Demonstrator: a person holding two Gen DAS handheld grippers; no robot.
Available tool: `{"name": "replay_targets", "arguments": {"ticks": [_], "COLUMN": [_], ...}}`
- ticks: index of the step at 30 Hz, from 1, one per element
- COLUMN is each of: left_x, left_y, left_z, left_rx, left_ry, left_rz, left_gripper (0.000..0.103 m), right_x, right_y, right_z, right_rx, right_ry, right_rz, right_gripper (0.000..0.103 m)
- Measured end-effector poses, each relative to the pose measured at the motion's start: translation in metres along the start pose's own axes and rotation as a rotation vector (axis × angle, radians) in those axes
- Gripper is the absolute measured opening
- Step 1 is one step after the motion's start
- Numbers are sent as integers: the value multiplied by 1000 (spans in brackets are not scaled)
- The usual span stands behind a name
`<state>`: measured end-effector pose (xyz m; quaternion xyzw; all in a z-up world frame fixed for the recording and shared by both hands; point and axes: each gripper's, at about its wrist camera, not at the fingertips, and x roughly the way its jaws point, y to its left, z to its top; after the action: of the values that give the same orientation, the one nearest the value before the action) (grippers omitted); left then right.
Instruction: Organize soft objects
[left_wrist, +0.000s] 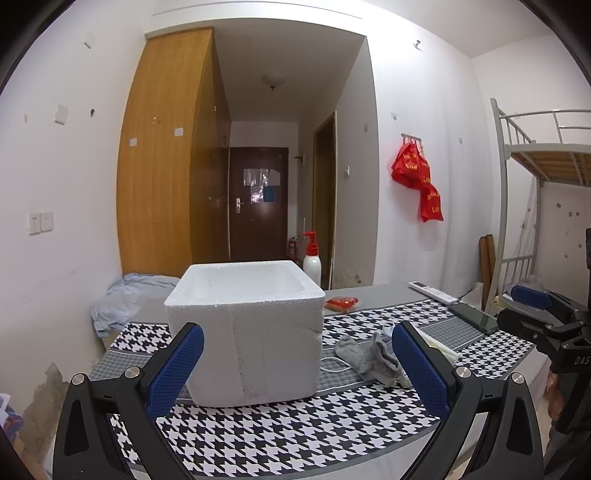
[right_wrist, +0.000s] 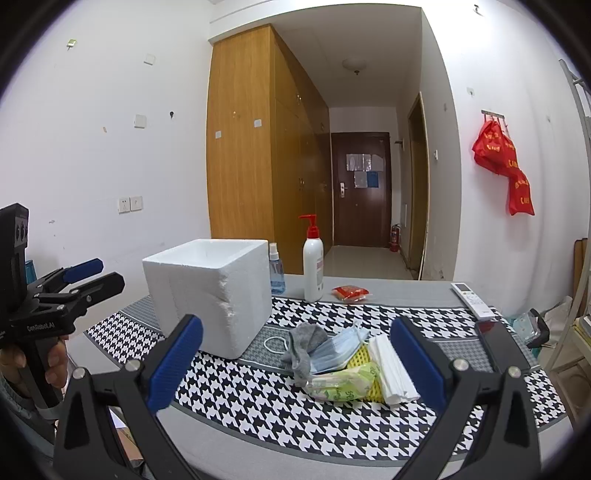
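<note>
A white foam box (left_wrist: 243, 332) (right_wrist: 210, 291) stands open-topped on the houndstooth cloth (left_wrist: 295, 432) (right_wrist: 280, 402). To its right lies a pile of soft things: a grey sock (left_wrist: 369, 356) (right_wrist: 304, 347), a blue face mask (right_wrist: 338, 349), a green tissue pack (right_wrist: 345, 382), a yellow net (right_wrist: 364, 356) and white folded tissue (right_wrist: 391, 369). My left gripper (left_wrist: 297, 365) is open and empty, in front of the box. My right gripper (right_wrist: 295, 363) is open and empty, just short of the pile. Each gripper shows in the other's view (left_wrist: 535, 310) (right_wrist: 86, 277).
A pump bottle (right_wrist: 313, 266) (left_wrist: 311, 258), a small spray bottle (right_wrist: 276, 273) and a red packet (right_wrist: 350, 292) (left_wrist: 341, 304) stand behind the box. A white remote (right_wrist: 472, 300) (left_wrist: 432, 291) and a phone (right_wrist: 498, 345) (left_wrist: 474, 317) lie at right. Blue cloth (left_wrist: 125, 299) lies far left.
</note>
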<state>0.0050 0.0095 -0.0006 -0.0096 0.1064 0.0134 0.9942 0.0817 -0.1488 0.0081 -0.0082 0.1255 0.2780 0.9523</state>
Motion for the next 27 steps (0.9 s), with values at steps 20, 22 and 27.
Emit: {"name": "replay_targets", "arguments": {"ticks": [20, 22, 27], "left_x": [5, 8, 17], "left_y": [-3, -3, -4], "left_z": [1, 1, -1], "left_rx": [3, -2, -10], "left_ry": [21, 28, 57], "left_rz": [-24, -33, -58], "left_gripper": [102, 102, 102], "right_x": [1, 3, 10], "right_y": [-3, -3, -7], "right_z": [0, -1, -1], "right_rx": [5, 7, 14], "right_ry": [6, 13, 30], "right_rz": [-5, -6, -13], "right_gripper": [103, 103, 103]}}
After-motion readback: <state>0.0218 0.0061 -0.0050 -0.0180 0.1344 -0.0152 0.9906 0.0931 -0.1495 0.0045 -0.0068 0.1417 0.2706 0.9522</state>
